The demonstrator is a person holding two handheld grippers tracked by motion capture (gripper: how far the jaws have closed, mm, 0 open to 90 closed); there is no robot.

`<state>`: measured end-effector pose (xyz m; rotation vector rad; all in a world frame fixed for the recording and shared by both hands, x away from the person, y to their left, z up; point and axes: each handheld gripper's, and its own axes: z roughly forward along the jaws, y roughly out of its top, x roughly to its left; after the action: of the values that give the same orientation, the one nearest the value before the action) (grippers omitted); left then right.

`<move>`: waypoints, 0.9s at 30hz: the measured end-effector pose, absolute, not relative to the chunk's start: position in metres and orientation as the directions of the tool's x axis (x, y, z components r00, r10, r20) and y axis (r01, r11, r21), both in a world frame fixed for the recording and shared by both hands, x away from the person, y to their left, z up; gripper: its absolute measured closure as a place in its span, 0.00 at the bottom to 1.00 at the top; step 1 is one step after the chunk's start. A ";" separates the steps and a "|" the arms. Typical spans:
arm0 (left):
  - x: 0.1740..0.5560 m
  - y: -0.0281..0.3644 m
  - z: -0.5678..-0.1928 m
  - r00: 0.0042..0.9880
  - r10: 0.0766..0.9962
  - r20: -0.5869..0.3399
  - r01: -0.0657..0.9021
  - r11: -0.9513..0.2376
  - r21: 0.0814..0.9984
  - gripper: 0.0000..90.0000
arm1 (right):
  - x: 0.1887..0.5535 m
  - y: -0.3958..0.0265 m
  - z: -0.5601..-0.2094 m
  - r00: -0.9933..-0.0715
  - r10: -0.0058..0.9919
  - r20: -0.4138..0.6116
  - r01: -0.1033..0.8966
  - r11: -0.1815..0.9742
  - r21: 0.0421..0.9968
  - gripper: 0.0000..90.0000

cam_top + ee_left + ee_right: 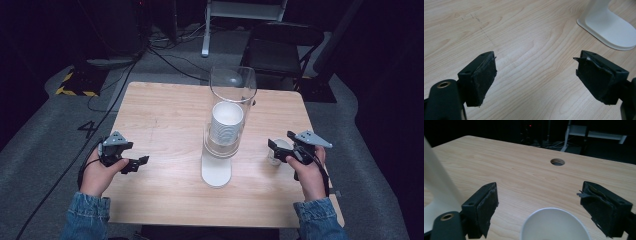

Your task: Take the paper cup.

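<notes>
A cup dispenser [227, 125] stands mid-table: a clear tube with a stack of white paper cups [226, 122] inside, on a white base [216, 172]. A single white paper cup [283, 145] stands upright on the table's right side. My right gripper [276, 151] is open with its jaws on either side of this cup, not touching it. The right gripper view has the cup's rim [555, 225] low between the right gripper [539, 195] jaws. My left gripper [137, 164] hovers open over bare wood at the table's left, holding nothing. The left gripper [535, 62] faces the dispenser base [611, 27].
The wooden table [165, 115] has a round cable hole [557, 161] toward its far side. The dispenser's white stand [436, 182] rises to the left in the right gripper view. A black folding chair [280, 47] and floor cables [165, 55] lie beyond the table.
</notes>
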<state>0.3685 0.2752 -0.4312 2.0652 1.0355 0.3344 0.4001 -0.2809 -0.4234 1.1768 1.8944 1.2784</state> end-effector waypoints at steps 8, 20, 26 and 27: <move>0.361 0.266 -0.426 0.670 0.736 -0.099 0.534 -0.384 0.753 0.18 | 0.373 -0.251 -0.401 -0.598 0.801 0.018 0.342 0.235 0.910 0.18; 0.344 0.237 -0.422 0.743 0.661 -0.103 0.500 -0.447 0.741 0.18 | 0.341 -0.215 -0.401 -0.718 0.693 0.055 0.390 0.336 0.858 0.19; 0.336 0.221 -0.424 0.782 0.614 -0.102 0.478 -0.487 0.731 0.18 | 0.331 -0.201 -0.419 -0.780 0.622 0.067 0.399 0.411 0.820 0.19; 0.335 0.220 -0.425 0.786 0.610 -0.102 0.477 -0.494 0.727 0.18 | 0.330 -0.199 -0.422 -0.787 0.612 0.077 0.403 0.416 0.815 0.19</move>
<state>0.3347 0.2195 -0.4254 2.1841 0.8021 0.2148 0.3298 -0.1991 -0.4220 0.8911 2.4393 1.3062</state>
